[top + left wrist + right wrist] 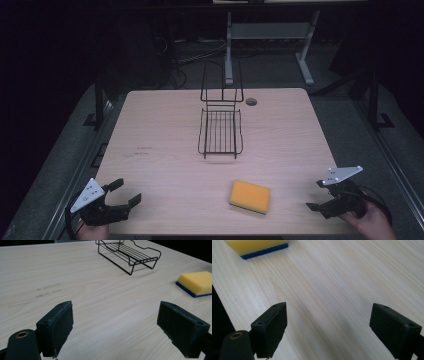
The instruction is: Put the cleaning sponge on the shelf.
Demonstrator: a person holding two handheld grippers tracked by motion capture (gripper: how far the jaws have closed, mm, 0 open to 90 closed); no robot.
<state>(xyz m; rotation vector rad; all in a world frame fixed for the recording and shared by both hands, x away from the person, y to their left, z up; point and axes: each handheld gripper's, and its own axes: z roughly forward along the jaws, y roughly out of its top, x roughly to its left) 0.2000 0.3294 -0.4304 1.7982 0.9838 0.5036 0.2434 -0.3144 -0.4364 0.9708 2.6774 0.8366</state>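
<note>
Left tool (pixel 124 193): black body, two blocky black jaws with worn matte pads, brass-ringed hole at the jaw base, grey three-cornered plate on top with small dark dots, black cable trailing. Right tool (pixel 317 195): same black build, grey plate, looped black cable.

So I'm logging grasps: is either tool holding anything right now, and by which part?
Nothing is held. The left tool and right tool are both open and empty; the sponge lies untouched between them.

Pale wood-grain table (pixel 165 175), black wire rack (pixel 220 132), yellow sponge (pixel 250 196) with a blue underside.
</note>
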